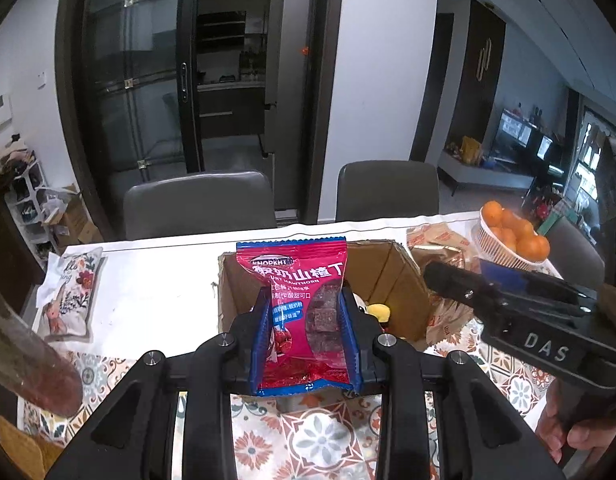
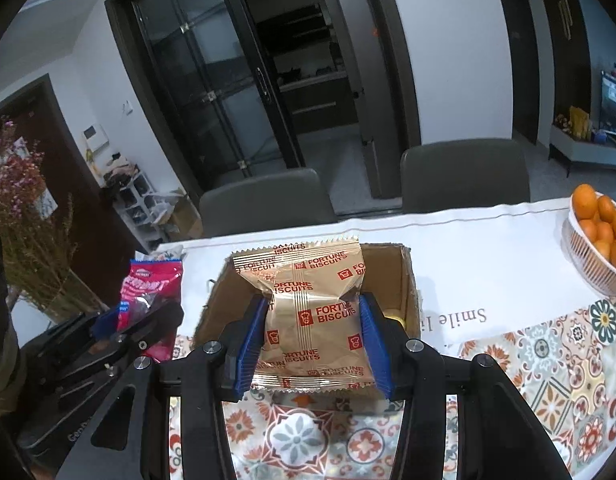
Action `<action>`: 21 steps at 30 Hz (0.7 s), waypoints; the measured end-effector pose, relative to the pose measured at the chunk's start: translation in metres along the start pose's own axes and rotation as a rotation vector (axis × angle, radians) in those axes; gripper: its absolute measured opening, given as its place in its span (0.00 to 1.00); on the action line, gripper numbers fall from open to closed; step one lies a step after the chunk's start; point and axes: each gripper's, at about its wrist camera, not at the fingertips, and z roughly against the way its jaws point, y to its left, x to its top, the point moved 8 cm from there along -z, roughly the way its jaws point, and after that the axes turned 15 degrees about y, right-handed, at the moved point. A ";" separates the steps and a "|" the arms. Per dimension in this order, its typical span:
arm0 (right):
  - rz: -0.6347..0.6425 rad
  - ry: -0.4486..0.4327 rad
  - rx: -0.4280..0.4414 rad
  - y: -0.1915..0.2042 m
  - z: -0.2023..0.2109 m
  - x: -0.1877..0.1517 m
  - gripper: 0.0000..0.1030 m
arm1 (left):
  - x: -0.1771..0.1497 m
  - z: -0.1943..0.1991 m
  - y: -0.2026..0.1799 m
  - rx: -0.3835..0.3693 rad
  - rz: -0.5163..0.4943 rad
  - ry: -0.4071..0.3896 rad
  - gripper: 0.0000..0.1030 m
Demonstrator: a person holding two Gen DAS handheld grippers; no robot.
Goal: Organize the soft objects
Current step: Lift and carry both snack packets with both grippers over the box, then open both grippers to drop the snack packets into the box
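Your left gripper (image 1: 303,344) held the hawthorn packet (image 1: 303,312) upright, right before the cardboard box (image 1: 392,280), which sat at 12 o'clock. A plush toy (image 1: 378,312) lay in the box. The pouch (image 1: 69,300) lay on the table (image 1: 167,280) at 10 o'clock, the fruit basket (image 1: 504,240) at 2. Your right gripper (image 2: 314,332) held the biscuit packet (image 2: 308,312) before the same box, with two chairs (image 2: 263,200) behind the table.

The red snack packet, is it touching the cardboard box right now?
Cannot tell. In the left wrist view the left tool is shut on the red snack packet, which overlaps the cardboard box behind it; neither view plainly shows contact or a gap.
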 end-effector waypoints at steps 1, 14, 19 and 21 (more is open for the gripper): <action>-0.001 0.010 -0.001 -0.002 -0.004 0.001 0.46 | 0.003 -0.005 0.001 -0.001 -0.003 0.008 0.31; -0.008 0.175 -0.019 -0.024 -0.065 0.011 0.46 | 0.020 -0.077 0.002 -0.001 -0.040 0.159 0.31; -0.009 0.227 -0.015 -0.028 -0.082 0.010 0.48 | 0.014 -0.103 0.001 -0.012 -0.037 0.238 0.39; -0.019 0.250 -0.005 -0.029 -0.087 0.010 0.53 | 0.012 -0.108 0.002 -0.001 -0.035 0.246 0.47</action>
